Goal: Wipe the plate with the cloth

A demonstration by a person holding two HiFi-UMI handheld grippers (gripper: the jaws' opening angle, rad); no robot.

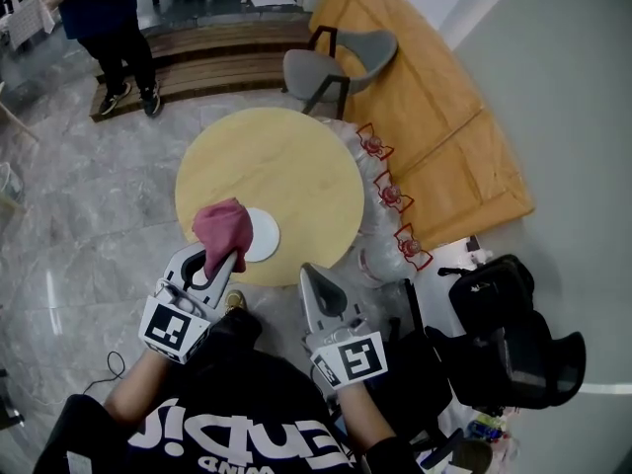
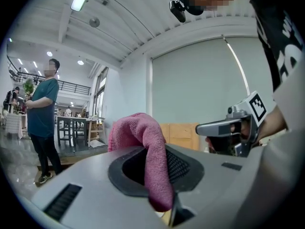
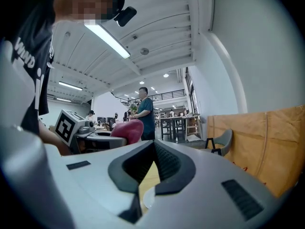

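Left gripper jaws clamp pink cloth beside the white plate.

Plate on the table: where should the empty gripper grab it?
Probably the bare right rim, coming in low from the right. The plate lies flat, so only its thin edge can be pinched, and the cloth held by the left gripper hides its left part.

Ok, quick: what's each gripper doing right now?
Left gripper: closed on the cloth.
Right gripper: closed, holding nothing.
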